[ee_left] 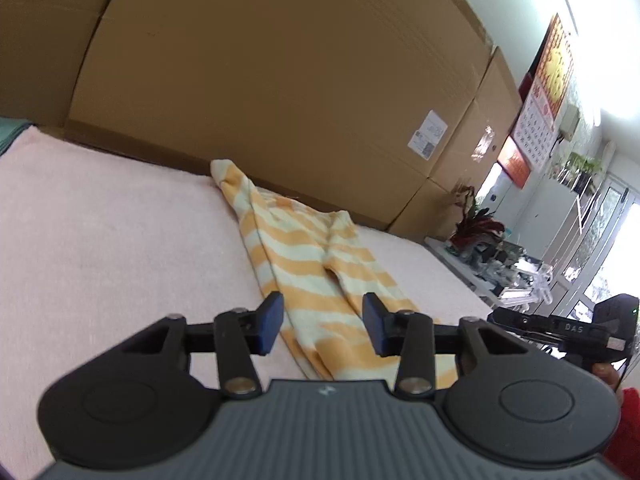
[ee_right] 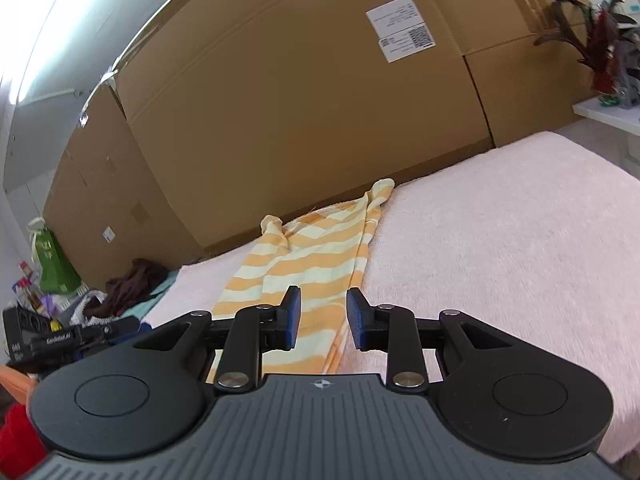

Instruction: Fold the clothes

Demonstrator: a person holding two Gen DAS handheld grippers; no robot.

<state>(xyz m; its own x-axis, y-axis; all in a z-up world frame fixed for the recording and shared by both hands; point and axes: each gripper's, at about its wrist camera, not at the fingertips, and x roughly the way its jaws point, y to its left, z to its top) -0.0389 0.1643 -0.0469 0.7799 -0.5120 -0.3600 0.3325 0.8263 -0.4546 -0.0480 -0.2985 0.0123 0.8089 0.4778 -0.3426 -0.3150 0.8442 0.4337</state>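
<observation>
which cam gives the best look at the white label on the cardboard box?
Right wrist. The label sits large and near face-on on the cardboard box, with its printed block and code square visible. In the left wrist view the label is small, slanted and blurred.

Striped knit cloth garment, soft, matt. Fuzzy pink blanket. Matt brown cardboard boxes. Matt black plastic gripper, ribbed blue pads.
</observation>
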